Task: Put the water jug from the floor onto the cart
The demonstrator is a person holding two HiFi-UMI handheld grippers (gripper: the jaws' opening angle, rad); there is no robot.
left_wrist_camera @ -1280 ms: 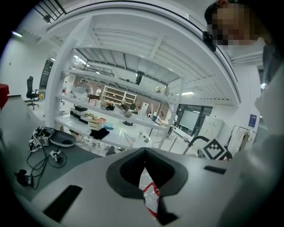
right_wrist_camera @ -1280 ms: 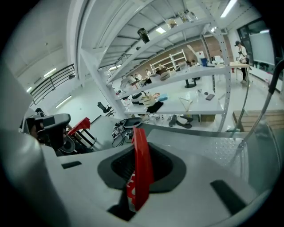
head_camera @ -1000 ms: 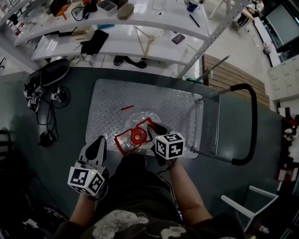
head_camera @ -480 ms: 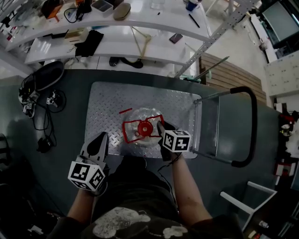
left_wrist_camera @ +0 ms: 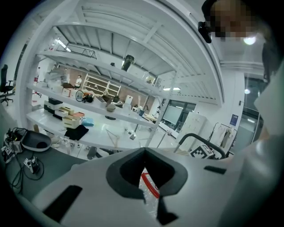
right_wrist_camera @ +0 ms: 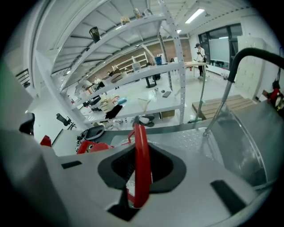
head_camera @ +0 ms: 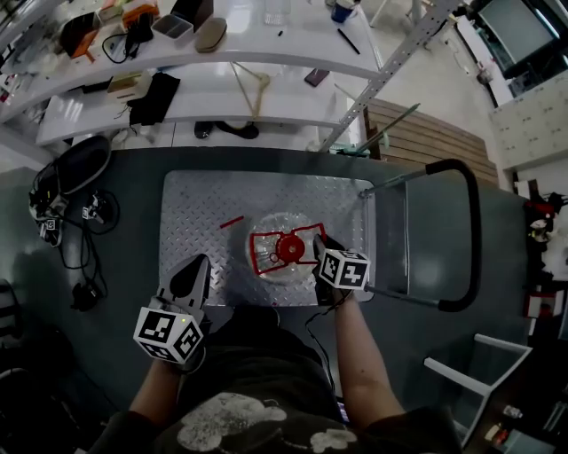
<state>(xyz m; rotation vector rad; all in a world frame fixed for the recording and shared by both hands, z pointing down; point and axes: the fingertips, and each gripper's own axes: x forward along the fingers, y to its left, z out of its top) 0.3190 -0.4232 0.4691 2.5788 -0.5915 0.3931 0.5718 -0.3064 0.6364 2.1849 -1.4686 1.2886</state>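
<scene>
Head view: the water jug (head_camera: 269,223) is over the cart deck (head_camera: 204,204), towards its near edge; whether it rests there is unclear. The right gripper (head_camera: 319,244) clasps the jug's red handle (head_camera: 271,239). The left gripper (head_camera: 197,263) hangs beside the jug, apart from it.

Left gripper view: its jaws are closed together on nothing.

Right gripper view: its jaws are pinched on the upright handle

Lab/workshop: white rack shelves (head_camera: 204,102) loaded with gear at 12 o'clock, floor cables (head_camera: 53,208) at 9, monitor (head_camera: 510,27) at 1.
</scene>
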